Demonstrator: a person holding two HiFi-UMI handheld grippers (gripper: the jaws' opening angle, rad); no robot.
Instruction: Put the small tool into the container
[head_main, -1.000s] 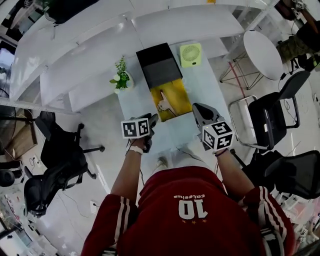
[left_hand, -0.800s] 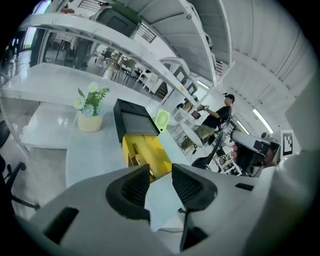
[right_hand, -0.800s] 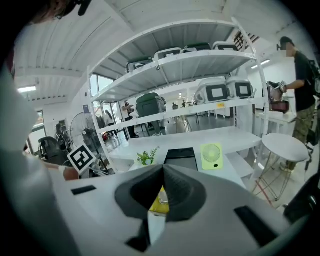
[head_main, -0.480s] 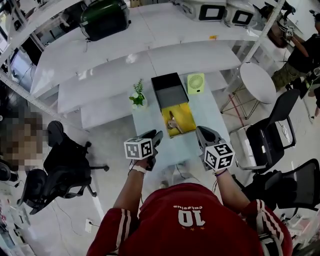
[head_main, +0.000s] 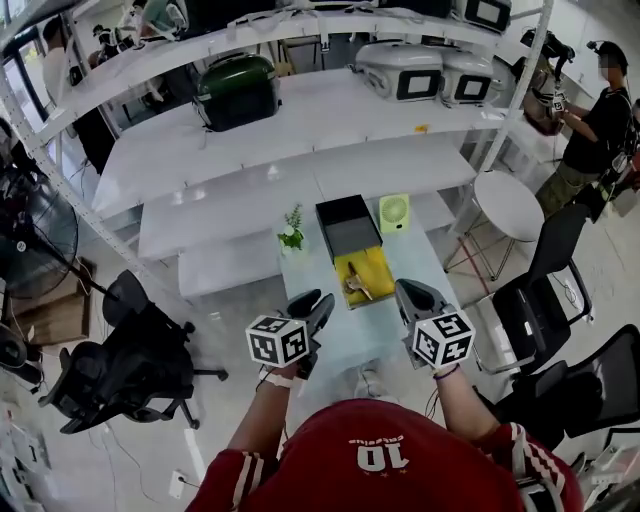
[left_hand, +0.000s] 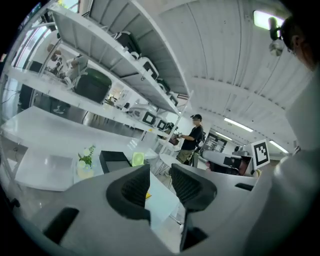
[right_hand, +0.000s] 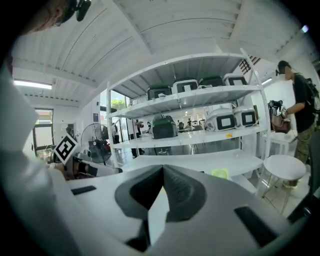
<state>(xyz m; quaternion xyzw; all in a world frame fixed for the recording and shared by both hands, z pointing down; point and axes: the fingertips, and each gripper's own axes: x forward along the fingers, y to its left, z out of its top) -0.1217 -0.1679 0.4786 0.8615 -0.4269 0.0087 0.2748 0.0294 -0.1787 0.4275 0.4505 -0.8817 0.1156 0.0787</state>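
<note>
The job had not started. The tool (head_main: 354, 287) lay on the yellow mat (head_main: 377, 264) on the tabletop (head_main: 345, 330). It was not in the black box (head_main: 348, 228), which sat just behind the mat. No claw touched the tool. The left claw (left_hand: 160, 170) was open with nothing in it. The right claw (right_hand: 162, 170) was closed and empty too. Both were held up near the person, away from the tool. Picking it up and putting it in the box was all left to do. There was one tool, one box, one mat, one plant (head_main: 291, 236), one green fan (head_main: 394, 213) and two claws.
</note>
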